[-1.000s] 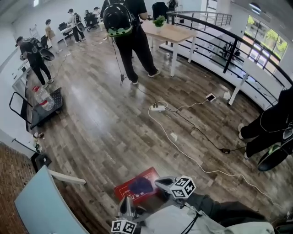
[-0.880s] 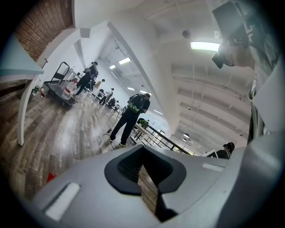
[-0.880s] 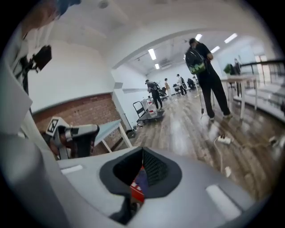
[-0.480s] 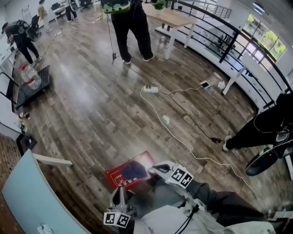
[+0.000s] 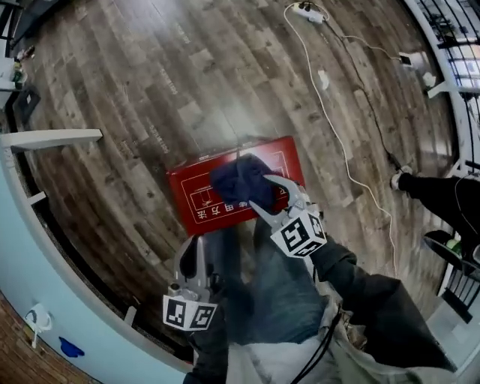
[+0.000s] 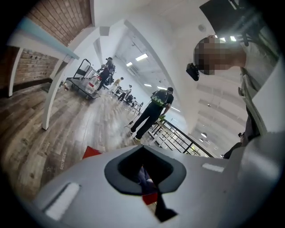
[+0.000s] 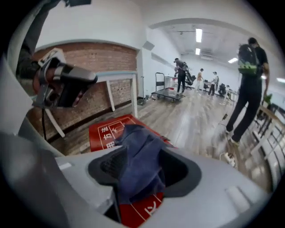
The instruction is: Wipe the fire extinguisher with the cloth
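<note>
A red fire extinguisher box (image 5: 199, 202) lies flat on the wood floor, with white print on its lid. A dark blue cloth (image 5: 238, 180) is bunched on top of it. My right gripper (image 5: 262, 196) is at the cloth's near edge. Its jaws are opening, spread apart, and the cloth (image 7: 138, 160) drapes loosely between them. My left gripper (image 5: 193, 249) hangs lower left, short of the box, with its fingers together and nothing in them. In the left gripper view only a red corner (image 6: 91, 152) and a bit of cloth (image 6: 143, 176) show past the gripper body.
A white cable (image 5: 337, 135) runs across the floor to a power strip (image 5: 307, 11) at the top right. A pale blue tabletop edge and its white leg (image 5: 45, 139) stand at the left. A person's shoe (image 5: 397, 180) is at the right. Several people stand farther off (image 7: 249, 84).
The head view has tipped steeply down onto the box. Both grippers have dropped toward it. The right gripper's jaws, together before, now stand spread at the cloth.
</note>
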`<state>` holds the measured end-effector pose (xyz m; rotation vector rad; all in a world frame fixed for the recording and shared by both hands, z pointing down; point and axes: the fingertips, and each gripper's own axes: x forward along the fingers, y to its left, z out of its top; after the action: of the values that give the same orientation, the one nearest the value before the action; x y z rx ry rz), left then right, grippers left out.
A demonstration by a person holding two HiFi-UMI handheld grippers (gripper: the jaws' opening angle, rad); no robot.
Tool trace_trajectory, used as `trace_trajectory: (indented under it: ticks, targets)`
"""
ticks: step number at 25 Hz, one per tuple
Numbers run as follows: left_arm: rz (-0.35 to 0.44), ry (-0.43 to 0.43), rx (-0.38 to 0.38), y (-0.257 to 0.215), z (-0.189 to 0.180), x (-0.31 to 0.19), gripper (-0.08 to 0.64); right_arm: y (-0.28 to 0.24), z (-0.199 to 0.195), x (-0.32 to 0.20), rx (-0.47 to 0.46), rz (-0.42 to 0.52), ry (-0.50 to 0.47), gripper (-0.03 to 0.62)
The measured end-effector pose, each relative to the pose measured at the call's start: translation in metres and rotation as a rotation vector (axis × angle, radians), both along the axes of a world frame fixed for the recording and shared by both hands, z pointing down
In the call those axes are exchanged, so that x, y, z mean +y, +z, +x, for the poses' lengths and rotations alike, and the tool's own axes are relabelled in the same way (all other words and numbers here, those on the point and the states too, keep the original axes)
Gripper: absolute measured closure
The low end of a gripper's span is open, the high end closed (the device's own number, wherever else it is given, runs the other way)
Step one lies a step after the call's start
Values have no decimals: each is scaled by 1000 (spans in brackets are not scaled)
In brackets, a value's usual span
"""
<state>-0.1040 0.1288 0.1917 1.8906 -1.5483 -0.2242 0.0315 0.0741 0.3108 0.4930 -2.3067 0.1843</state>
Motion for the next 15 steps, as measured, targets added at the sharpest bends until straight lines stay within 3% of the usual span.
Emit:
trace_trajectory:
  ticks: [2, 5, 8, 9, 11, 13, 15]
  targets:
    - [-11, 3, 12, 17, -2, 7, 558, 16, -18, 6, 15, 46, -34, 362]
    - [-16, 27, 20, 38, -3, 16, 558, 17, -39, 6, -61, 44, -20, 375]
    - [-34, 12, 37, 58, -6, 27, 558, 17, -32, 9, 39, 156, -77, 492]
    - [-42, 4, 44, 63, -7, 31, 558, 18, -20, 6, 84, 201, -76, 504]
    - [-50, -2, 57, 69, -6, 38, 558, 18, 18, -12, 105, 237, 35, 512]
    - [-48, -7, 68, 71, -7, 44, 558, 20, 63, -31, 93, 180, 252, 515]
    - [-41, -22, 76, 71, -11, 50, 558, 22, 81, -37, 137, 136, 331, 518]
